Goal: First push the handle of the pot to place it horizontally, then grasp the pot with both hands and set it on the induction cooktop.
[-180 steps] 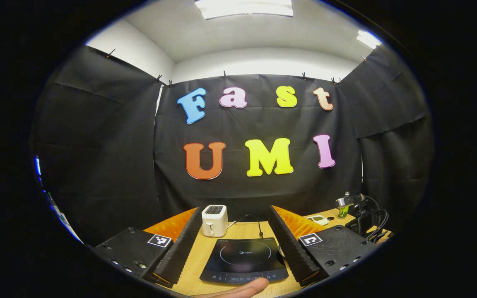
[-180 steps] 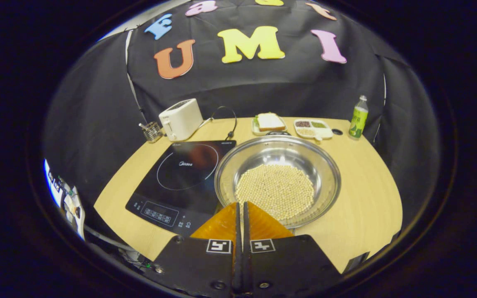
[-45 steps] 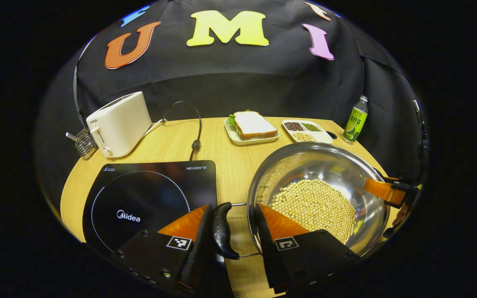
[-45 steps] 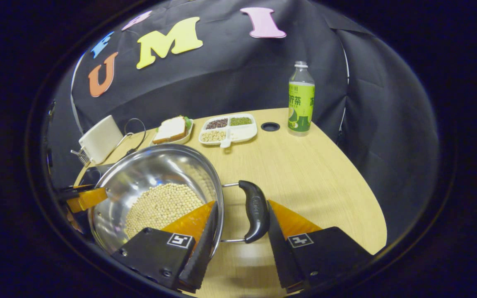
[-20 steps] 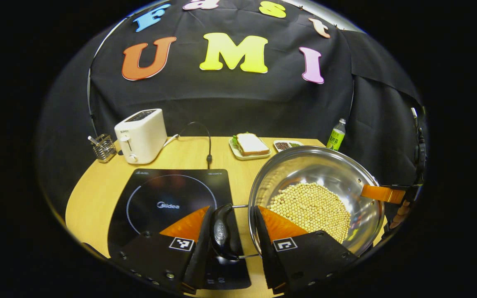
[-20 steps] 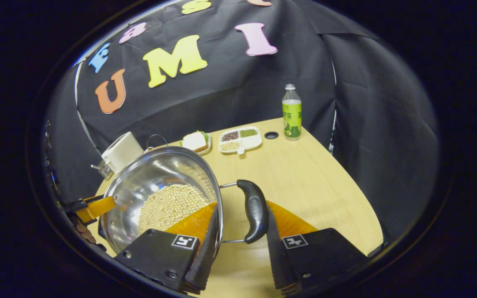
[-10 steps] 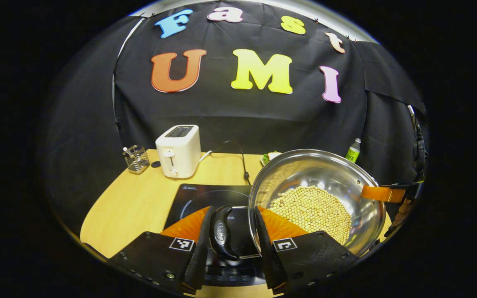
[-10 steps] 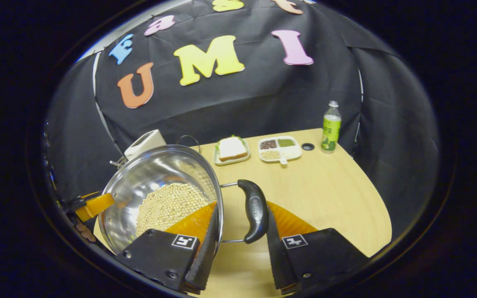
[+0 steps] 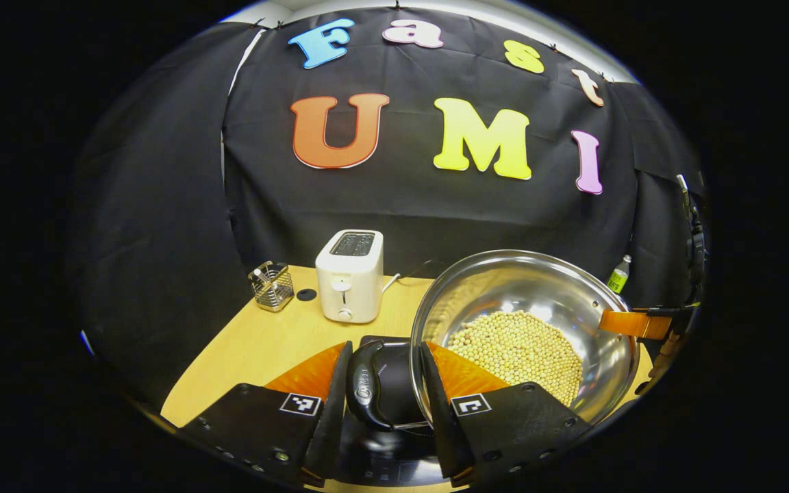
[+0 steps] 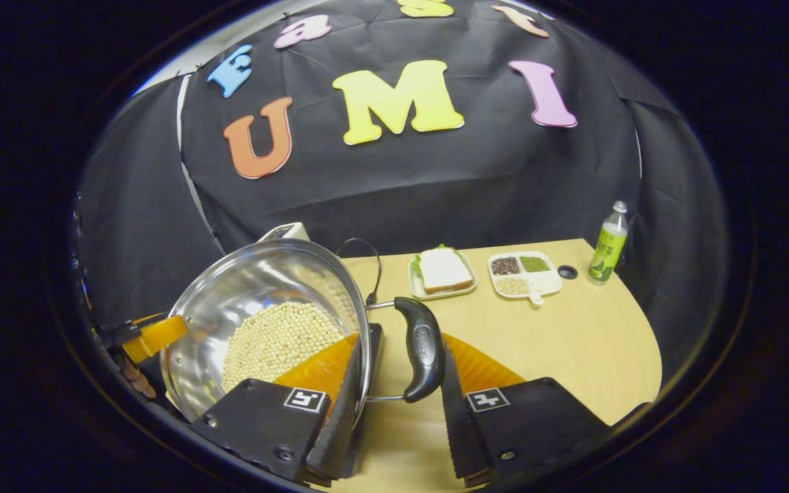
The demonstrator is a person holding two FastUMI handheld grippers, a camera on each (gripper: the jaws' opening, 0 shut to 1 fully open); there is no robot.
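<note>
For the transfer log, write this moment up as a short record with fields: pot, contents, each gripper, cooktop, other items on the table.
pot: round stainless steel pot with black side handles, carried between both grippers
contents: pale round beans
left gripper: fingers on either side of one black handle
right gripper: fingers on either side of the opposite black handle
cooktop: black induction cooktop, partly under the pot
other items: white toaster, wire basket, sandwich plate, divided tray, green bottle
</note>
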